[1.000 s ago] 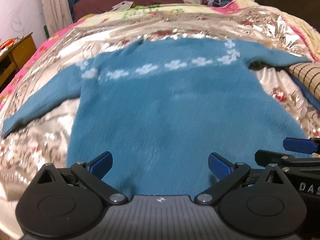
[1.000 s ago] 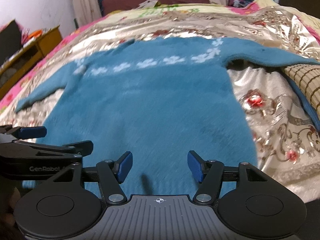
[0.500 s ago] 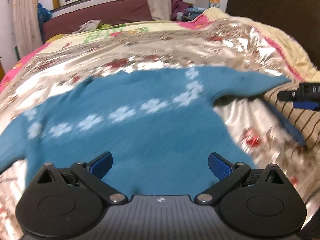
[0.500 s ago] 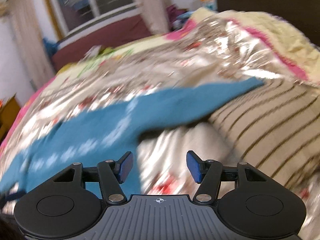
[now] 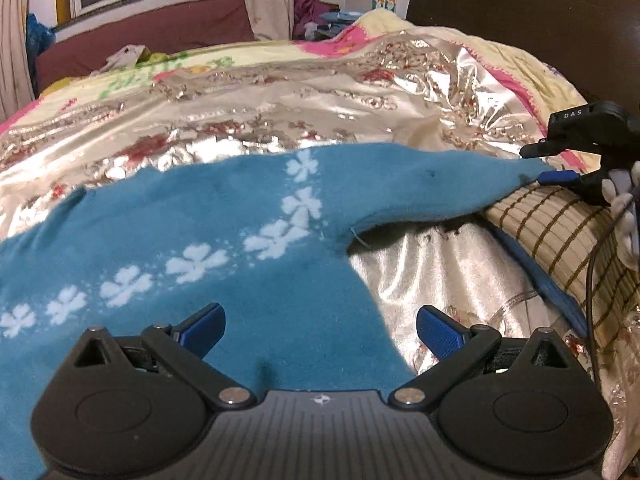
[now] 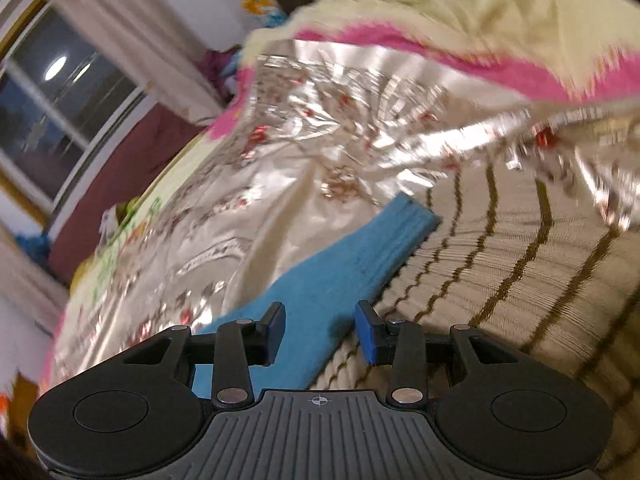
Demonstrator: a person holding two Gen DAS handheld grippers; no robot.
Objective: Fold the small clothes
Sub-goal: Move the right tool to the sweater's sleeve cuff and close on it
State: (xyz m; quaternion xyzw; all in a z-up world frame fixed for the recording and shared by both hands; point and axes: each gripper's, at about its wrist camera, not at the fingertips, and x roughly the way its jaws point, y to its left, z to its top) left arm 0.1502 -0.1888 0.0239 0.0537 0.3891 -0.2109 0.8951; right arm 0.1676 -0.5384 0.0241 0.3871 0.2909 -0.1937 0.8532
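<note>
A blue knitted sweater [image 5: 224,216] with a row of white flowers lies flat on the bed. Its right sleeve [image 5: 440,184] stretches to the right and ends on a striped bolster [image 5: 560,232]. My left gripper [image 5: 320,328] is open above the sweater's body, just below the armpit, with nothing between its pads. My right gripper [image 6: 320,332] is tilted over the sleeve [image 6: 360,252] close to the cuff. Its jaws are closing with the sleeve lying between them, and the pads do not press on it. In the left wrist view the right gripper [image 5: 548,164] sits at the cuff.
A shiny floral satin cover [image 5: 280,112] spreads over the bed, with a yellow and pink quilt [image 6: 480,40] behind it. A dark headboard [image 5: 520,20] rises at the right. A gloved hand [image 5: 624,208] holds the right gripper. A window [image 6: 52,112] is far left.
Both grippers have swept to the right along the sweater. The right one rolled, reached the sleeve's cuff on the bolster, and its jaws narrowed. The left one stayed open.
</note>
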